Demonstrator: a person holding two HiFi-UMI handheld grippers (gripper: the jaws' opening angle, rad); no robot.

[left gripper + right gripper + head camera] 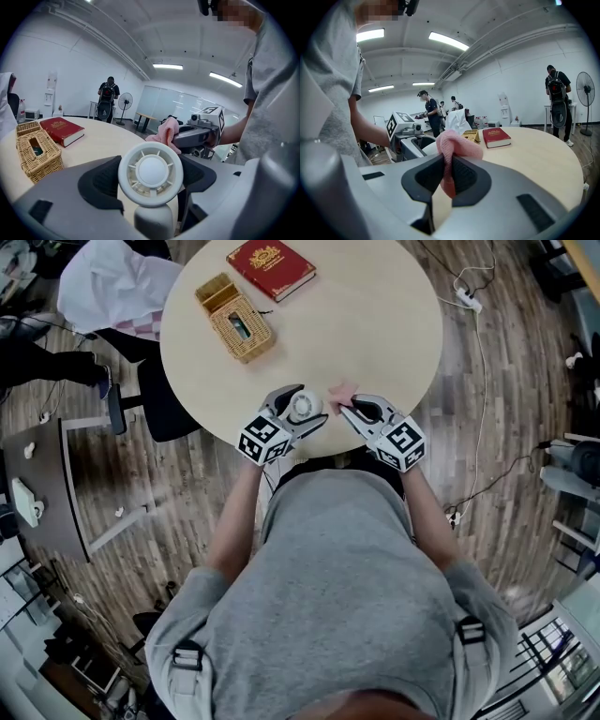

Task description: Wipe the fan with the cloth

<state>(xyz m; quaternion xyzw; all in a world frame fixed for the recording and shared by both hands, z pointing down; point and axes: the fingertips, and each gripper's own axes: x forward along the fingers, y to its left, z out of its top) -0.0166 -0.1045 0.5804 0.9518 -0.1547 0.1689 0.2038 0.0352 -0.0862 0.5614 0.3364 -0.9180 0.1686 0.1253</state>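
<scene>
A small white round fan (305,406) is held above the near edge of the round table (375,324), with my left gripper (298,416) shut on it. In the left gripper view the fan (151,174) fills the space between the jaws, its grille facing the camera. My right gripper (349,409) is shut on a pink cloth (341,392), just right of the fan. The cloth (454,149) is pinched between the right jaws and bunches out above them. From the left gripper view the cloth (165,135) hangs close behind the fan; contact cannot be told.
A wicker tissue box (234,317) and a red book (270,267) lie on the table's far side. A chair with a white garment (112,287) stands at the left. A power strip (466,298) and cables lie on the wooden floor at right. People and a standing fan (585,101) are in the room.
</scene>
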